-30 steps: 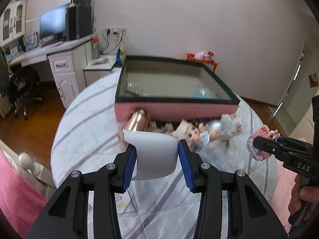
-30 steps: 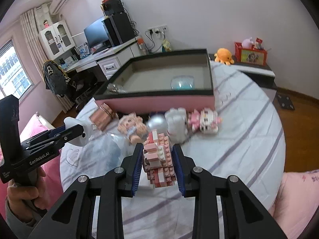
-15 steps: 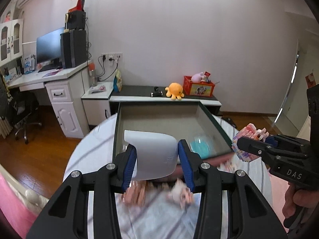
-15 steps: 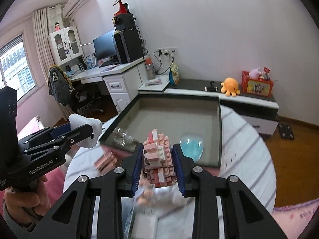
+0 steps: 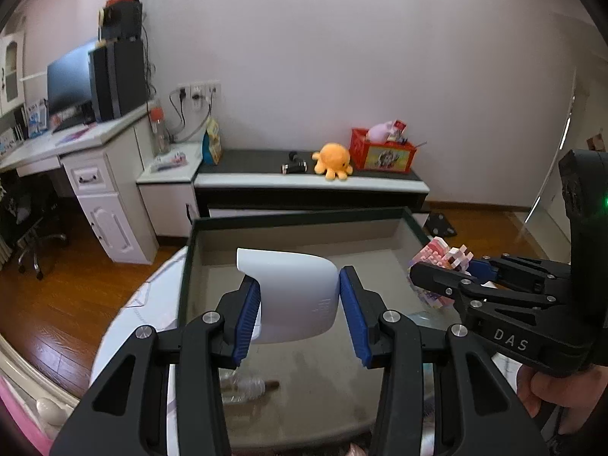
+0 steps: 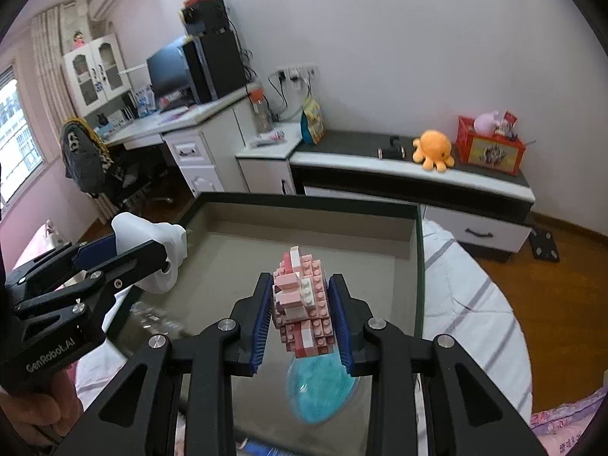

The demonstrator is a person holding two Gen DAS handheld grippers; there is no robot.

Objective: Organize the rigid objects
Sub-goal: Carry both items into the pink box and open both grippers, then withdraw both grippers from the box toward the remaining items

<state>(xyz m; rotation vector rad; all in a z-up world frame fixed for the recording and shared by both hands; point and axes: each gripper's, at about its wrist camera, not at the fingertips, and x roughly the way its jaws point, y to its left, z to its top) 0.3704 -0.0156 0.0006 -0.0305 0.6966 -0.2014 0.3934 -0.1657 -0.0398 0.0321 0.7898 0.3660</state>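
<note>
My left gripper is shut on a white plastic object and holds it above the open storage box. In the right wrist view the left gripper shows at the left over the box's left rim, with the white object in it. My right gripper is shut on a pink brick-built figure above the box's inside. It also shows in the left wrist view, with the figure over the box's right side. A blue ball and a clear bottle lie in the box.
The box stands on a round table with a striped white cloth. Behind it are a low cabinet with an orange plush octopus and a red box, and a white desk at the left.
Both grippers have risen and moved forward from over the toys on the cloth to above the open box, each still holding its object.
</note>
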